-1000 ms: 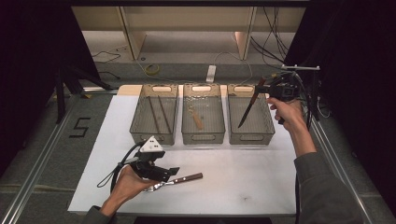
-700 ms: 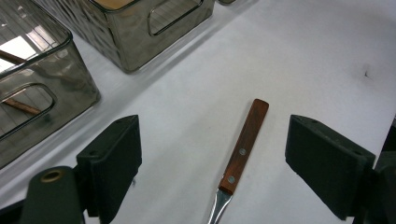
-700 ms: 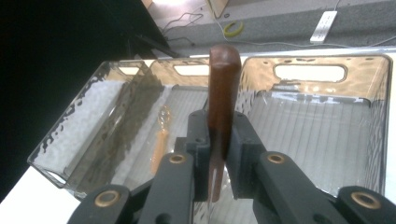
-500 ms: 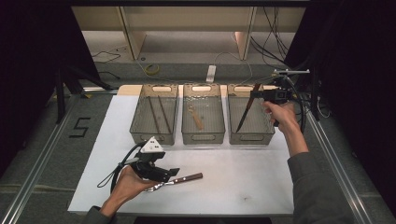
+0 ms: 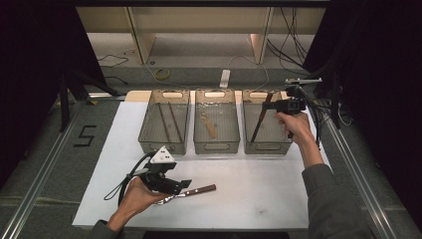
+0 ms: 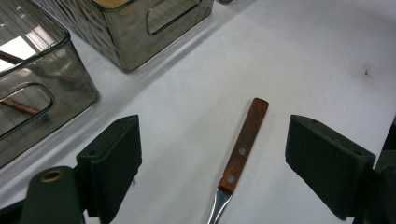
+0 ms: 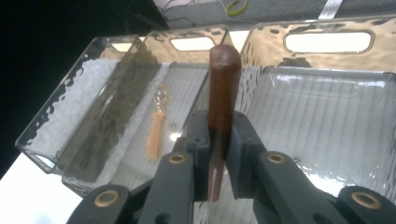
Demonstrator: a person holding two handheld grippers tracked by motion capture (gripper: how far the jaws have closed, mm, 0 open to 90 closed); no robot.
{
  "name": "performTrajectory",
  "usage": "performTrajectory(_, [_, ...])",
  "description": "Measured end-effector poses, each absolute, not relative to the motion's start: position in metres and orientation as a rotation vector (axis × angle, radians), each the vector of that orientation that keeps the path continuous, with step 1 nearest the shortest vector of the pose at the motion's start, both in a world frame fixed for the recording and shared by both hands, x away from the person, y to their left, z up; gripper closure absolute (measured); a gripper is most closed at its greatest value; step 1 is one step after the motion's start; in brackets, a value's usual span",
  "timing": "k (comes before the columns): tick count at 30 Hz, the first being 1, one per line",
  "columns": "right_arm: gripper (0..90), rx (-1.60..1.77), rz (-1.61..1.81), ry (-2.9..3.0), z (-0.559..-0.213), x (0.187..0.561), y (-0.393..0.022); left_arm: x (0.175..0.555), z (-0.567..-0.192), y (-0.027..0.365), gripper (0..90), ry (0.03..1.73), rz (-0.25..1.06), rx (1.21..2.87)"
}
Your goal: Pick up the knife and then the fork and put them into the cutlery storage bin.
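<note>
The brown wooden-handled utensil (image 7: 223, 88), perhaps a knife, hangs pinched in the right claw (image 5: 281, 106) over the rightmost clear plastic bin (image 5: 278, 143), apparently for sorting; next comes lowering and release. The left claw (image 6: 210, 161) is spread around another wooden-handled utensil (image 6: 243, 147) on the white surface (image 5: 259, 189).

white table (image 5: 259, 194), reddish-brown handle (image 6: 244, 144), black fingers (image 6: 327, 161)
</note>
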State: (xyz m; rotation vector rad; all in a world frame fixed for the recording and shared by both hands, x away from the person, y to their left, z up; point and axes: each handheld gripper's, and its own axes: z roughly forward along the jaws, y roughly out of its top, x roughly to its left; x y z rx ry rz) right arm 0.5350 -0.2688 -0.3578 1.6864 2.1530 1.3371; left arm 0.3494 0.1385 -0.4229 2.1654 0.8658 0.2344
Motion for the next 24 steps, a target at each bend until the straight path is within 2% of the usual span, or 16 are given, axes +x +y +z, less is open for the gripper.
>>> performTrajectory(8, [79.8, 1.71, 1.309, 2.173, -0.367, 0.538, -0.262, 0.349, -0.424, 0.137, 18.1, 0.861, 0.231, 2.175])
performTrajectory(9, [77.0, 1.708, 1.307, 2.168, -0.368, 0.538, -0.261, 0.349, -0.424, 0.137, 18.1, 0.861, 0.231, 2.175])
performTrajectory(15, [46.4, 1.732, 1.276, 2.092, -0.368, 0.54, -0.259, 0.349, -0.424, 0.136, 18.2, 0.856, 0.229, 2.184])
performTrajectory(24, [33.0, 1.644, 1.123, 2.035, -0.362, 0.538, -0.258, 0.349, -0.425, 0.135, 18.1, 0.857, 0.231, 2.187])
